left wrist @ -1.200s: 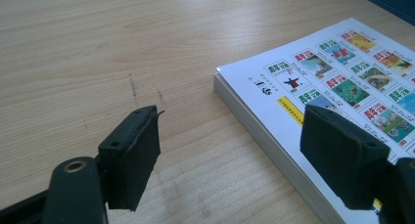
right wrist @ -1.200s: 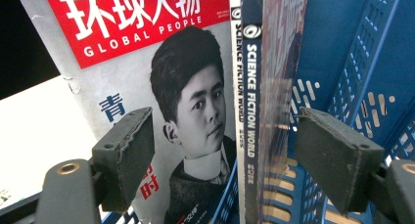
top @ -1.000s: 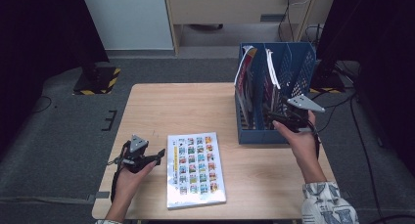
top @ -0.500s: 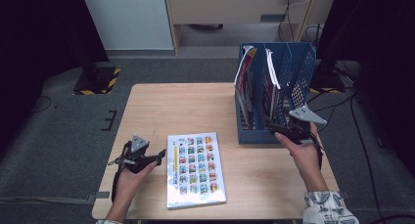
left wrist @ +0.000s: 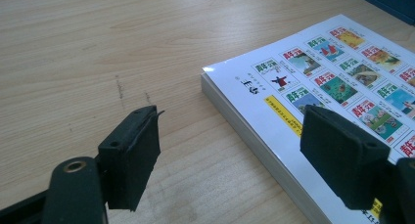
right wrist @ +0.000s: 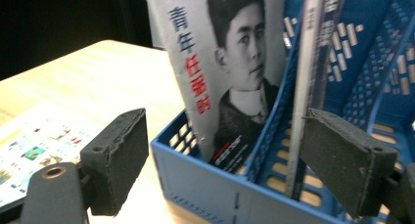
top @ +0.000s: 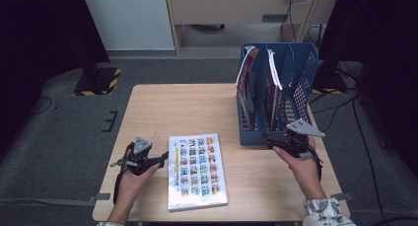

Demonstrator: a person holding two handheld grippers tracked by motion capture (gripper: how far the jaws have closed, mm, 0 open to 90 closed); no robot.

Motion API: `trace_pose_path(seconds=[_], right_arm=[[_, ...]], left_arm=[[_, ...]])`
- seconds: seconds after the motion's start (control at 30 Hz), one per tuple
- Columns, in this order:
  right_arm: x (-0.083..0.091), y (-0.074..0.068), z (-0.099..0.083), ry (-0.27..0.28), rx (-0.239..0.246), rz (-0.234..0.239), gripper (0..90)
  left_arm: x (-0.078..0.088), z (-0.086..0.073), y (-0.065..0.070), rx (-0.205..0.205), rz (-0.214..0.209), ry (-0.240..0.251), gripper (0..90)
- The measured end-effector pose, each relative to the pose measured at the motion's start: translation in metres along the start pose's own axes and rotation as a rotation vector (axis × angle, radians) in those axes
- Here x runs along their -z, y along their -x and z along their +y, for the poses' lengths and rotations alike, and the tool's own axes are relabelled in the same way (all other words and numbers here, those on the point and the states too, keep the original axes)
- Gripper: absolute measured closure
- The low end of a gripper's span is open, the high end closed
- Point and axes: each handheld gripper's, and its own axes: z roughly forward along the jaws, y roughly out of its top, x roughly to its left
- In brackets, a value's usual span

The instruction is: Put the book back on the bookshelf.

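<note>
Right gripper has come down and back toward the person since the earlier frames, from beside the rack's upper edge to the rack's near lower corner; left gripper hasn't budged, book neither.

Book lies flat on the wooden table, approx. 6 o'clock of the tabletop centre in the high view, cover up (grid of small colour pictures, yellow strip along the left side). Long edges run toward the person. In the left gripper view the book's corner sits at 12 to 1 o'clock ahead of the jaws, and the near long edge runs down between them.

Left gripper sits just at 9 o'clock of the book, low on the table. Jaws wide apart, nothing clamped: one pad over bare wood, the other over the cover, the book's edge between them; touching or not, can't tell.

Right gripper is well apart from the book, at 3 o'clock of it, at the front of the blue file rack. Jaws apart, nothing held; in the right gripper view they point at the rack's low front wall.

Rack stands at 2 o'clock of the book, near the table's right edge. Its slots hold upright booklets; one w/ a portrait cover leans in the left slot, a thin one stands in the next slot.
</note>
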Motion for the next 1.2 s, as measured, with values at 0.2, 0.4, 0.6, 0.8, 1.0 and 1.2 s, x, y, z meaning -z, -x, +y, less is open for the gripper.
trace_pose_path(seconds=[0.2, 0.4, 0.6, 0.8, 1.0, 1.2], right_arm=[[-0.004, -0.01, -0.004, -0.014, 0.013, 0.025, 16.8], [-0.01, -0.025, -0.007, -0.034, 0.043, 0.064, 16.6], [-0.016, -0.041, -0.01, -0.057, 0.089, 0.118, 24.3], [-0.025, -0.059, -0.016, -0.096, 0.145, 0.163, 26.4], [-0.032, -0.069, -0.023, -0.131, 0.182, 0.185, 26.6], [-0.041, -0.079, -0.031, -0.173, 0.195, 0.216, 27.8]], left_arm=[[-0.001, 0.0, 0.001, -0.002, -0.003, -0.004, 22.2], [-0.002, 0.0, 0.003, -0.002, -0.006, -0.006, 22.2], [-0.004, 0.0, 0.005, -0.003, -0.011, -0.009, 22.2], [-0.005, 0.0, 0.007, -0.01, -0.017, -0.016, 22.2], [-0.006, 0.0, 0.008, -0.016, -0.017, -0.02, 22.3], [-0.007, 0.0, 0.009, -0.019, -0.018, -0.021, 22.3]])
